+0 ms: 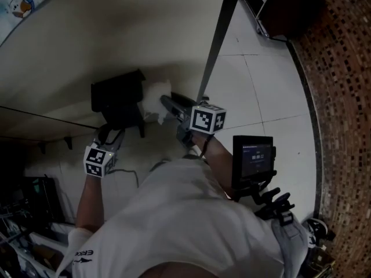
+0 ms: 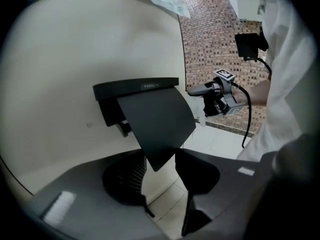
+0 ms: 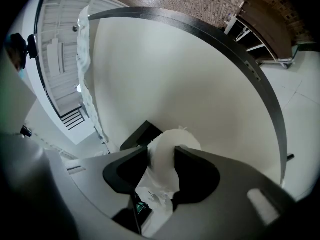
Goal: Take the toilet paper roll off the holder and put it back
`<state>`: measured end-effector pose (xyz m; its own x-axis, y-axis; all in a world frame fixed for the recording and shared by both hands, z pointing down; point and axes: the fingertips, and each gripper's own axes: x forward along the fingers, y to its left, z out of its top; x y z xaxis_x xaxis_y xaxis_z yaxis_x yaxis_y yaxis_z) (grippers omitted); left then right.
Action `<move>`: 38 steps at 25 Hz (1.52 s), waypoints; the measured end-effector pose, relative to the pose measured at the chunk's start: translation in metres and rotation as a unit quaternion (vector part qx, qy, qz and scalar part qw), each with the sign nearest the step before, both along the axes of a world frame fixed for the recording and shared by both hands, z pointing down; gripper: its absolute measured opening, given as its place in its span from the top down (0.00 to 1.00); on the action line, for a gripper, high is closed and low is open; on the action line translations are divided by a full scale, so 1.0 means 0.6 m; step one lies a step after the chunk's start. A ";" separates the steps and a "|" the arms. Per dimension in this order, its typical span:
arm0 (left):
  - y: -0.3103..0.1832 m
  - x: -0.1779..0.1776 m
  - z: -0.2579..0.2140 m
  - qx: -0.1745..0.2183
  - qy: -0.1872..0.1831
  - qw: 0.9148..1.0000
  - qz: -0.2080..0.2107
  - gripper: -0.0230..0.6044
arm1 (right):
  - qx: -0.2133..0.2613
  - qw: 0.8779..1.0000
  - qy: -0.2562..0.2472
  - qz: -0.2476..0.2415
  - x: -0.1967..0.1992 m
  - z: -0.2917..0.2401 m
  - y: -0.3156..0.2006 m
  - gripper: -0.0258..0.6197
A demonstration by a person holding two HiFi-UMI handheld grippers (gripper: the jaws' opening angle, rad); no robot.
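— White, soft, pinched in the right gripper (image 3: 161, 151)?
— Yes, toilet paper roll (image 3: 176, 135). Squeezed between both pads, jaws part-way open and pressed into its sides. Trails a ragged loose end down through the gap.
— Sitting on the holder (image 2: 135, 86)?
— No. Held off it, in the air just to its right, close to the pale wall (image 2: 60, 54).
— And the left gripper (image 2: 160, 156)?
— Stands wide open, clamped on nothing. Points up from below and near at the holder's black flap (image 2: 155, 119). Has the flap's lower corner in the gap between its jaws; touching a pad or not, cannot tell.
— Flap flat against the wall?
— No, tilted out from under the top bar, lower edge swung toward the near side.
— Anything else around?
— White shirt (image 1: 191, 213) of the person in the near foreground, small dark screen (image 1: 253, 155) at the chest. Pale floor tiles (image 1: 255, 86) to the right, brown brick wall (image 1: 342, 97) at far right.
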<state>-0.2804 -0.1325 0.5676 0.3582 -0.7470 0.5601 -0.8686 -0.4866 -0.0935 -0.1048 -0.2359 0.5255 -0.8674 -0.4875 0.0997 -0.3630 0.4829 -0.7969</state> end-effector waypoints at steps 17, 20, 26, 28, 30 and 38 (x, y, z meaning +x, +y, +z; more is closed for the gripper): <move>0.027 0.009 -0.011 -0.029 0.012 0.999 0.019 0.67 | 0.018 0.999 0.001 -0.047 -0.073 0.002 0.020 0.67; 0.026 0.013 -0.016 -0.025 0.011 0.999 0.021 0.67 | 0.023 0.998 0.005 -0.060 -0.085 0.004 0.023 0.67; 0.032 0.015 -0.012 -0.032 0.011 0.999 0.024 0.67 | 0.032 0.995 0.012 -0.096 -0.111 0.005 0.030 0.67; 0.032 0.016 -0.013 -0.030 0.008 0.999 0.026 0.67 | 0.035 0.994 0.014 -0.106 -0.116 0.005 0.031 0.67; 0.031 0.013 -0.010 -0.032 0.011 0.999 0.026 0.67 | 0.035 0.993 0.015 -0.114 -0.123 0.007 0.029 0.66; 0.026 0.005 -0.011 -0.036 0.009 0.999 0.031 0.67 | 0.035 0.986 0.021 -0.160 -0.149 0.015 0.032 0.61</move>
